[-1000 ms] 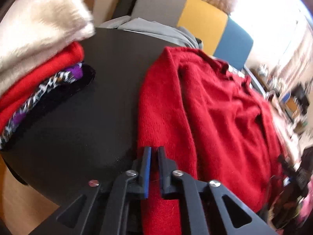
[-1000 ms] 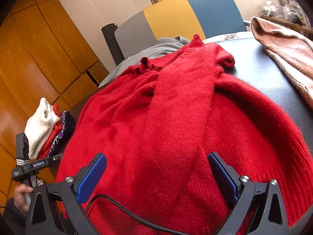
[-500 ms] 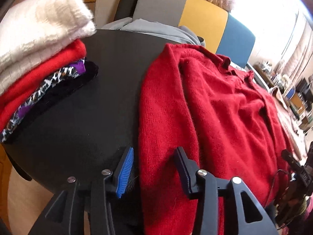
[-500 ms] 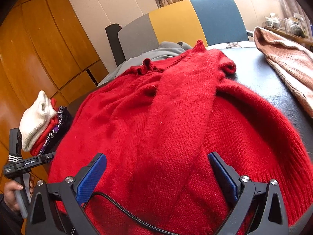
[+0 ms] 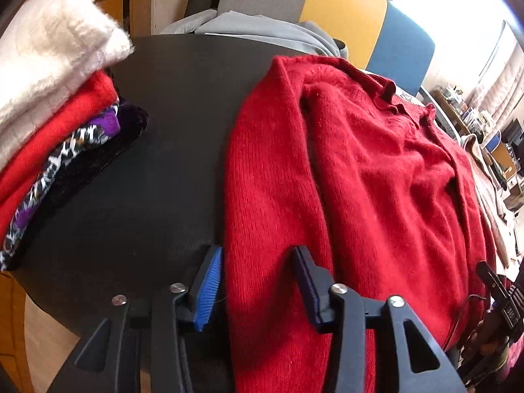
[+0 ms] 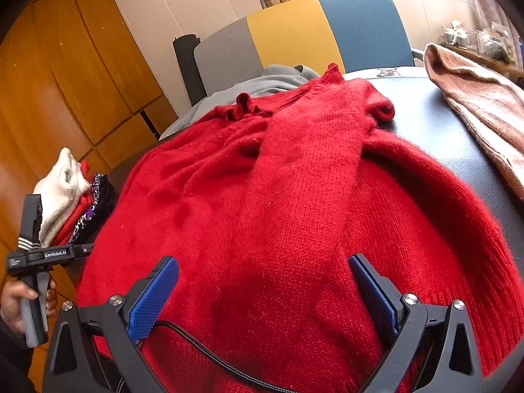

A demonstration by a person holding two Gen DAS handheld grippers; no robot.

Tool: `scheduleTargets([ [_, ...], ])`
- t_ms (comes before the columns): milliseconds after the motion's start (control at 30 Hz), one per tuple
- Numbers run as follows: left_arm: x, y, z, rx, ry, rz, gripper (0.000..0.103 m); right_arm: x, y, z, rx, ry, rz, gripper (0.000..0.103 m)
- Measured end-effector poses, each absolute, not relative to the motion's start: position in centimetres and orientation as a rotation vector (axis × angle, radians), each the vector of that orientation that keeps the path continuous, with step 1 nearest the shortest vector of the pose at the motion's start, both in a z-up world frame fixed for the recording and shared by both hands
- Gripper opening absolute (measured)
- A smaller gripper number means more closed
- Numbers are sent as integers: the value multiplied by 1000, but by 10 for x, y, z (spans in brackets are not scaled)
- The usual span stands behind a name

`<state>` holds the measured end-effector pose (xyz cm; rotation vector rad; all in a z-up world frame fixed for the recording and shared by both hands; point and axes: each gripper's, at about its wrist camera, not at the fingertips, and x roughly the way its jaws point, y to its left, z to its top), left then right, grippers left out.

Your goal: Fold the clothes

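Black table point(image 5: 157, 170) carries everything; red sweater point(image 6: 278, 203) lies spread across most of it, hem toward both grippers, collar at far edge next to a grey garment point(image 6: 262, 82) draped on the chair behind. Fold looks partway: both sleeves already laid inward over the body, one running lengthwise down the middle, the other along the left side edge; body itself not yet folded up, so hem-to-collar fold is likely what's left. Stack of folded clothes point(image 5: 49, 104) at table's left side (white, red, patterned, dark) reads as finished items; a pinkish knit point(image 6: 481, 111) at right, apart from the sweater, looks unfolded, probably waiting. Left gripper point(image 5: 257, 281) jaws parted moderately, straddling the sweater's left hem strip, gripping nothing. Right gripper point(image 6: 271, 291) jaws spread wide over the hem middle, nothing held. Only text: small white label on the left gripper body in the right view, roughly "GenRobot.AI", too small to be sure.
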<state>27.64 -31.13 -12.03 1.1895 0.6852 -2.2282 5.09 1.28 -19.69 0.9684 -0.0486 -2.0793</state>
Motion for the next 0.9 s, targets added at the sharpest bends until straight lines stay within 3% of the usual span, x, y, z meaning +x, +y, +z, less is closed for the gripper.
scheduleTargets([
  [33, 276, -311, -120, 1193, 677, -2237, 25, 51, 12, -197, 967, -43, -2079, 103],
  [100, 274, -309, -118, 1196, 653, -2251, 20, 51, 12, -197, 963, -42, -2079, 103],
  [200, 277, -313, -118, 1173, 675, -2247, 18, 52, 13, -198, 957, -46, -2079, 103],
  [300, 291, -319, -113, 1088, 794, -2264, 20, 52, 13, -198, 947, -42, -2077, 103],
  [367, 303, -319, -110, 1046, 788, -2275, 30, 54, 13, -199, 936, -29, -2078, 103],
  [533, 315, -313, -120, 1111, 841, -2327, 38, 57, 11, -199, 917, 4, -2089, 103],
  [667, 306, -303, -121, 1117, 763, -2338, 41, 56, 10, -198, 919, 12, -2093, 103],
  [700, 302, -300, -120, 1136, 730, -2334, 39, 56, 10, -198, 923, 11, -2092, 103],
  [800, 288, -301, -118, 1162, 695, -2335, 16, 57, 8, -198, 927, 33, -2092, 103],
  [900, 280, -312, -108, 1123, 666, -2306, 8, 58, 6, -198, 924, 57, -2096, 103],
])
